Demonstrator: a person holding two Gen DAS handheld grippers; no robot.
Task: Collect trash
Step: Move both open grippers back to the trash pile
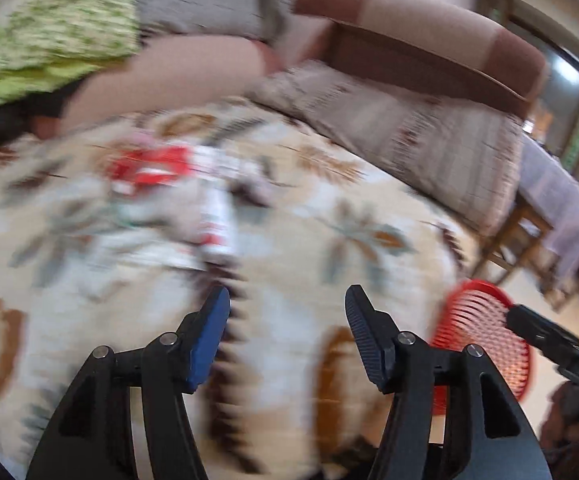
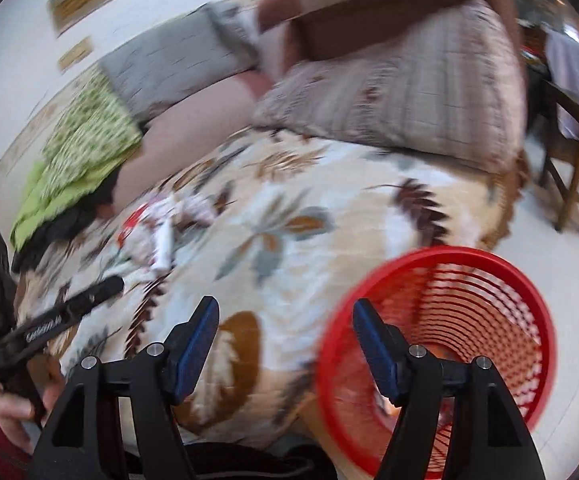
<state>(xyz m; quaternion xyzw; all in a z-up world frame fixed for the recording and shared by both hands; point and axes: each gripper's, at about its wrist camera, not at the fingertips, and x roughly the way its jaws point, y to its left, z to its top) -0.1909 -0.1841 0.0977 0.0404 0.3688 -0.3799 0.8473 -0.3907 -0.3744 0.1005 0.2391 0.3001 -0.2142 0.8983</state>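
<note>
Left gripper (image 1: pixel 287 300) and right gripper (image 2: pixel 285 312) gape wide, empty, above the blanket (image 1: pixel 369 208); wrappers (image 1: pixel 177 176) mid-blanket need reaching, then the red basket (image 2: pixel 441 256) off its edge.

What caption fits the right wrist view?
Open right hand-held gripper above a leaf-patterned blanket, red basket alongside, wrappers ahead.

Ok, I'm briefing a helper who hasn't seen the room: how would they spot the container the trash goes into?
Start at the bed covered by the leaf-patterned blanket. At its near edge, off the side away from the litter pile, stands the red basket. It is round with open slatted walls, the only bright red container here, just in front of the open right claw.
</note>
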